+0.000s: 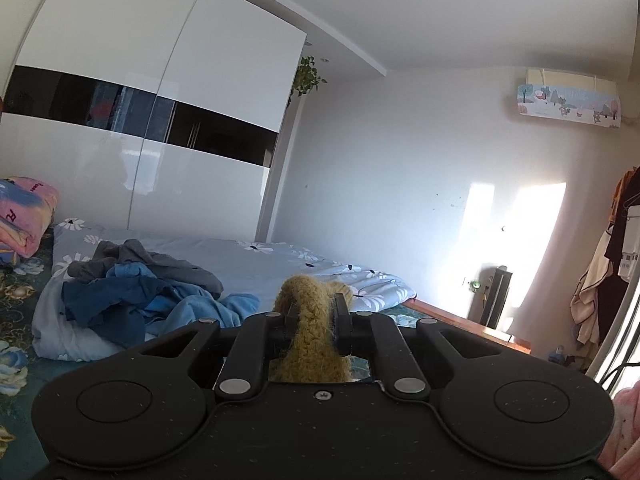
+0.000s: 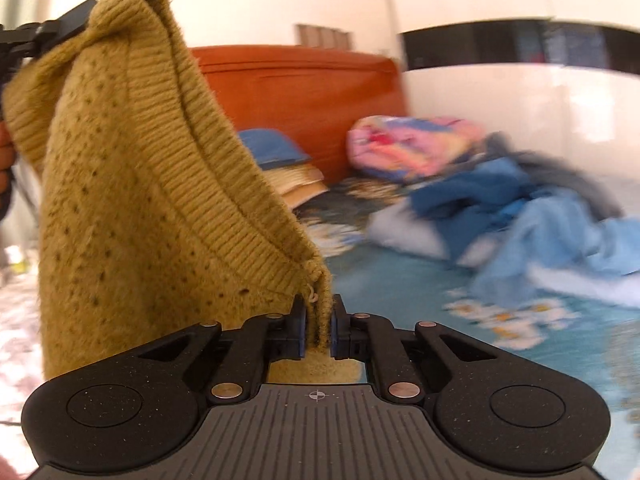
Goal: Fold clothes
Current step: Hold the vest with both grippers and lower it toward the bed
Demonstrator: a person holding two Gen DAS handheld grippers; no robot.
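A mustard-yellow knit sweater [image 2: 132, 184] hangs in the air between both grippers. My right gripper [image 2: 319, 320] is shut on its ribbed edge. My left gripper [image 1: 314, 312] is shut on another bunched part of the sweater [image 1: 308, 320]; it also shows at the upper left of the right wrist view [image 2: 60, 28], clamping the sweater's top corner. A pile of blue and grey clothes [image 1: 148, 292] lies on the bed, also in the right wrist view [image 2: 520, 208].
The bed has a grey-blue flowered cover [image 1: 280, 264] and a teal flowered sheet [image 2: 400, 280]. A pink folded quilt [image 1: 24, 216] lies near the white wardrobe [image 1: 160, 120]. An orange headboard [image 2: 304, 88] and pillows [image 2: 288, 168] stand behind. Clothes hang at the right [image 1: 612, 260].
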